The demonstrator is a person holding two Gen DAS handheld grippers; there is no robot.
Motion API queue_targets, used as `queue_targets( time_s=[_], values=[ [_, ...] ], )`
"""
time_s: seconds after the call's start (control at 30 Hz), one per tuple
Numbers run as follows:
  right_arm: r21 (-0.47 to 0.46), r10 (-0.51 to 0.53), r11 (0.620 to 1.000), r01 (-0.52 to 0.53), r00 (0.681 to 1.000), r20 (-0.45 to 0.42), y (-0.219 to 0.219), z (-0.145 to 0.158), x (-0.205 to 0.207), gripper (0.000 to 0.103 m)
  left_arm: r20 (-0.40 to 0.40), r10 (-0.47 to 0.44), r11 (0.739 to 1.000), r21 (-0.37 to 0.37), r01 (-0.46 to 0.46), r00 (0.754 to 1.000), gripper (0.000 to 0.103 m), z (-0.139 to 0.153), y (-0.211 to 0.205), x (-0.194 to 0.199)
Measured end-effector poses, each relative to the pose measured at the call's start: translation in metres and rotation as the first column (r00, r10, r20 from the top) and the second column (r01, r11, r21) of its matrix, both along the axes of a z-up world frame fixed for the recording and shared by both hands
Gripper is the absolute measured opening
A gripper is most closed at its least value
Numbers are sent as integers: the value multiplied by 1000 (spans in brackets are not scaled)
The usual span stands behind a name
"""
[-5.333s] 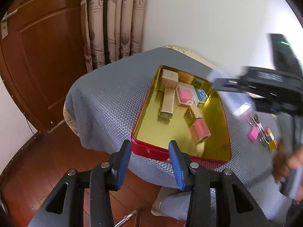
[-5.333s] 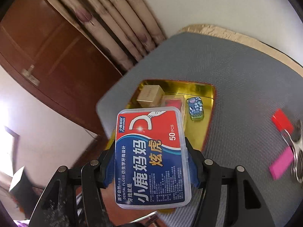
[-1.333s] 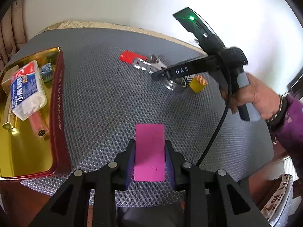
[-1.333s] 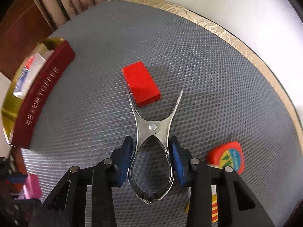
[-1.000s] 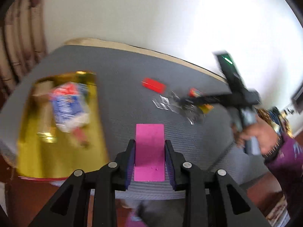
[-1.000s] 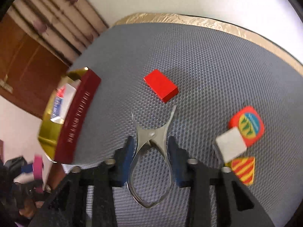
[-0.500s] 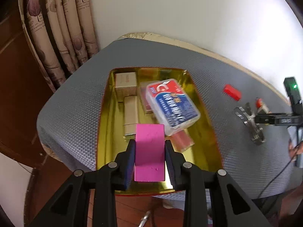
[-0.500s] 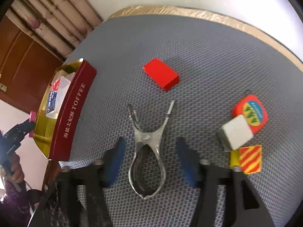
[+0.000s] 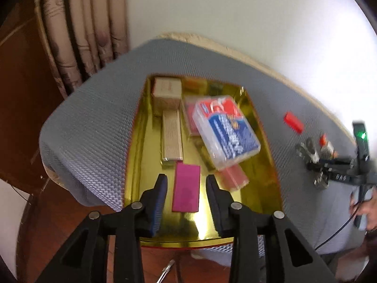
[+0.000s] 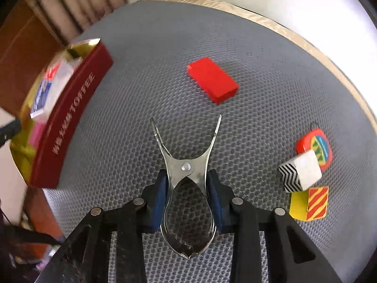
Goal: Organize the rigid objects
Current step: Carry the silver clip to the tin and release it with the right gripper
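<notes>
The left gripper (image 9: 186,188) is hanging over the near end of the gold-lined tin (image 9: 267,162), its jaws standing wide with clear gaps either side of the pink block (image 9: 186,188), which is lying flat on the tin's floor between them. Toward twelve o'clock of the block a ribbed gold case (image 9: 172,138) is lying lengthwise, with a beige box (image 9: 167,92) beyond it. At about one o'clock the dental floss box (image 9: 225,133) is sitting tilted on top of a pinkish piece (image 9: 234,176).

Out on the grey mesh mat (image 10: 259,54), the right gripper (image 10: 187,185) is closing its blue pads against the sides of the metal clip (image 10: 187,165), the clip's two prongs pointing away toward twelve. A red block (image 10: 212,82) is lying near the prongs at twelve to one o'clock. Over at three o'clock a white cube with zigzag stripes (image 10: 300,171) is leaning on a yellow-and-red cube (image 10: 309,202), a round red tape measure (image 10: 317,147) touching behind. The tin's red wall (image 10: 70,115) is sitting at ten o'clock.
</notes>
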State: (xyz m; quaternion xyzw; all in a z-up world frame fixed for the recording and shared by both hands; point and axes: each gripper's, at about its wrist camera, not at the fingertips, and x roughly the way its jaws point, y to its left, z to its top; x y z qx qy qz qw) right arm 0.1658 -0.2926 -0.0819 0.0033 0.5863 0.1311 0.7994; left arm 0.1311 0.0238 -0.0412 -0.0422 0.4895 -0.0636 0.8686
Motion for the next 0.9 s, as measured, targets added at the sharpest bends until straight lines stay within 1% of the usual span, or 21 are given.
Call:
queue_targets(
  time_s=[0.1, 0.2, 0.27, 0.3, 0.4, 0.43, 0.5, 0.6, 0.67, 0.73, 0.8, 0.83, 0.87, 0.9],
  values=[
    [102, -61, 993, 64, 998, -28, -17, 1, -1, 31, 35, 58, 998, -16, -57, 998, 40, 15, 8, -10],
    [211, -125, 968, 134, 991, -55, -36, 5, -5, 31, 52, 125, 991, -56, -122, 991, 42, 22, 17, -27],
    [298, -162, 938, 179, 984, -80, -45, 11, -7, 31, 57, 170, 984, -61, -167, 984, 42, 23, 24, -35],
    [352, -182, 914, 204, 979, -94, -50, 15, -9, 31, 65, 202, 978, -66, -197, 977, 42, 24, 29, -42],
    [449, -191, 867, 218, 976, -105, -49, 29, -16, 31, 85, 281, 959, -49, -278, 956, 42, 23, 40, -57],
    [473, -186, 855, 212, 977, -103, -43, 36, -19, 31, 89, 300, 954, -42, -298, 950, 42, 22, 43, -60],
    [528, -169, 826, 197, 980, -102, -28, 49, -21, 31, 94, 312, 950, -26, -311, 945, 42, 20, 46, -64],
    [595, -118, 790, 148, 989, -90, 8, 70, -26, 28, 98, 309, 951, 4, -311, 946, 42, 18, 45, -65],
    [624, -80, 774, 110, 994, -76, 42, 81, -24, 28, 113, 303, 951, 21, -307, 946, 42, 20, 44, -66],
    [640, -37, 765, 63, 998, -55, 69, 97, -17, 28, 130, 291, 953, 49, -299, 948, 42, 20, 41, -68],
    [651, 2, 759, 25, 999, -41, 97, 106, -12, 28, 126, 284, 955, 50, -292, 951, 42, 19, 41, -69],
    [646, 24, 763, 1, 999, -30, 109, 113, -12, 28, 120, 282, 957, 38, -288, 952, 42, 18, 43, -69],
    [631, 43, 776, -23, 999, -15, 119, 117, -11, 28, 115, 280, 958, 31, -286, 953, 42, 17, 44, -68],
    [603, 64, 796, -57, 998, 10, 133, 121, -10, 28, 113, 278, 959, 30, -283, 954, 42, 16, 45, -68]
  ],
)
